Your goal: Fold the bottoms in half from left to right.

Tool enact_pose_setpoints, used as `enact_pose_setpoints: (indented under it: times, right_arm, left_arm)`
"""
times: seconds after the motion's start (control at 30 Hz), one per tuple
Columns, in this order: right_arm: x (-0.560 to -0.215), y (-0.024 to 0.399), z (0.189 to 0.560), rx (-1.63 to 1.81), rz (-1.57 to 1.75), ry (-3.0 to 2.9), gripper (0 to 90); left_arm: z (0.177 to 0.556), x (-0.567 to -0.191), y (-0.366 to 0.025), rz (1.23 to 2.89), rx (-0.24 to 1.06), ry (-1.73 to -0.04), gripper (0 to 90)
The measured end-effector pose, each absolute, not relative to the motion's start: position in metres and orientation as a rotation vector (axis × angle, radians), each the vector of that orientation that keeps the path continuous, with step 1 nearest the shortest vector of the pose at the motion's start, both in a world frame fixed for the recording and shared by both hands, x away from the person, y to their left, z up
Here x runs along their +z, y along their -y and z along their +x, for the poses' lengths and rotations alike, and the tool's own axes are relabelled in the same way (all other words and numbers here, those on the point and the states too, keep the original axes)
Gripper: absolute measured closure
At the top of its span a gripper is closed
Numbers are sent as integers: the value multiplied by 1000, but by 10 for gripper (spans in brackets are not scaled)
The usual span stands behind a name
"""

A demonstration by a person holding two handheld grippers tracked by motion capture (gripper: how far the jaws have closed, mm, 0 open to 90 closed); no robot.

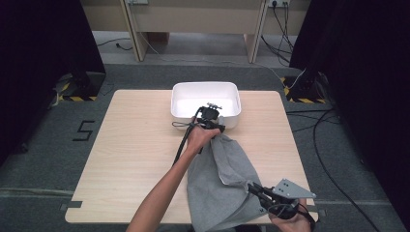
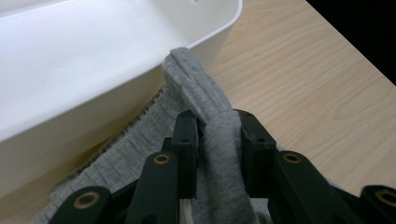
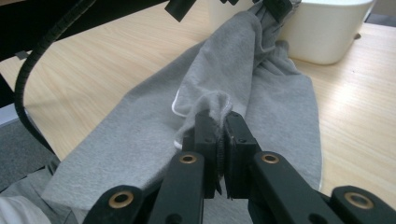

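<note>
Near the table's (image 1: 135, 145) far edge, grey cloth (image 1: 217, 183) is gripped by both grippers' fingers (image 2: 187, 140); lowering into the white bin (image 1: 179, 96) seems next.

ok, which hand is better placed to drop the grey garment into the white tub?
Left. Its tool holds the grey garment right at the white tub rim. The right tool pinches the far end near the table edge.
</note>
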State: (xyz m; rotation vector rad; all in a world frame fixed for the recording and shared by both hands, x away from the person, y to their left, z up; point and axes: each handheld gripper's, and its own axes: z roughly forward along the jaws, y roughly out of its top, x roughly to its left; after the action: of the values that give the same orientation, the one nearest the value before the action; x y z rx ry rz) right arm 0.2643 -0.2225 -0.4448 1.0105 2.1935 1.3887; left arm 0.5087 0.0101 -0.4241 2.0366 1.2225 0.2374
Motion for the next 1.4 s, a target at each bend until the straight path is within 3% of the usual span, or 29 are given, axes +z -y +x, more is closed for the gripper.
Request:
enact_pose_setpoints:
  times: [0.33, 0.6, 0.97, 1.4]
  right_arm:
    - [-450, 235, 266, 1338, 1088, -2192, 704]
    - [-443, 240, 269, 1327, 1094, -2162, 639]
    - [-458, 217, 281, 1218, 1029, -2296, 630]
    - [-487, 207, 286, 968, 952, -2436, 663]
  left_arm:
    - [506, -422, 3, 1985, 208, -1194, 465]
    - [501, -410, -12, 1975, 238, -1178, 453]
    - [484, -411, -57, 1957, 282, -1170, 452]
    - [461, -456, -102, 1940, 295, -1236, 454]
